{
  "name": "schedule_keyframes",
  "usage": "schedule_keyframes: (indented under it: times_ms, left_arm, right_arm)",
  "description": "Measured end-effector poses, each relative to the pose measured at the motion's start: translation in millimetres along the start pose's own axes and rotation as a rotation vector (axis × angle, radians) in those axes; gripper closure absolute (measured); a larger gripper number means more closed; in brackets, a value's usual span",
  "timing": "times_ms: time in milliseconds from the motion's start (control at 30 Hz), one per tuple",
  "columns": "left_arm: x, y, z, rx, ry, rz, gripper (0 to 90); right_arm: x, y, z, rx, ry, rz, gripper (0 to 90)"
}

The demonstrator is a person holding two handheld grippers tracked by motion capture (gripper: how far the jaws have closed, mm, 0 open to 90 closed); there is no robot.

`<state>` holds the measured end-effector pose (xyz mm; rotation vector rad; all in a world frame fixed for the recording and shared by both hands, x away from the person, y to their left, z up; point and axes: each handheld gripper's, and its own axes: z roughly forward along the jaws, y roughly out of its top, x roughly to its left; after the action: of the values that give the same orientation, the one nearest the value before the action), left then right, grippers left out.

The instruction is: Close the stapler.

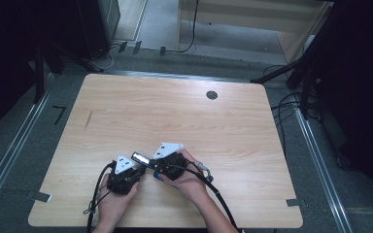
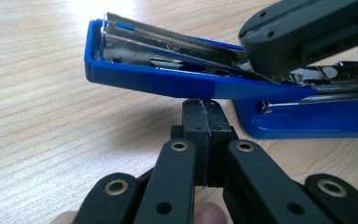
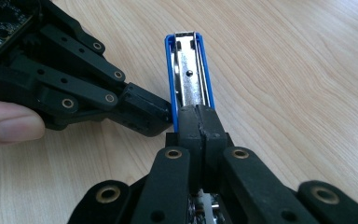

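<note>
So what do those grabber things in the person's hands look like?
Each hand-held gripper, left and right, is black with linked bars, brass-ringed pivot holes and two blocky jaws. A grey three-cornered plate sits on top, and a black cable trails back. The forearms are bare.

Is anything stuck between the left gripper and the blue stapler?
No, nothing visible is in the way. The left gripper, jaws shut, has its tip right against the side of the stapler, touching or nearly so. The right gripper, also shut, presses down on the stapler's metal top from above, on the bare table.

Black gripper point(image 1: 135, 170) links, brass rivets, grey plates.
</note>
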<state>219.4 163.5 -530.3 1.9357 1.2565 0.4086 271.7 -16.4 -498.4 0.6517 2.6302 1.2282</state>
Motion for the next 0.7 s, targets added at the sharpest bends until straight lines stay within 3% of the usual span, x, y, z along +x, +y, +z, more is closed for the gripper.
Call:
schedule_keyframes:
  times_ms: [333,700]
  left_arm:
    - [-3.3,2.5,-5.0,-0.040,-0.006,0.011,90.0]
    - [-15.6,1.0,-7.7,-0.062,-0.048,0.050,90.0]
  right_arm:
    - [0.4,2.3,-6.0,-0.026,-0.013,0.007,90.0]
    - [0.7,2.4,-16.1,-0.045,-0.027,-0.001,90.0]
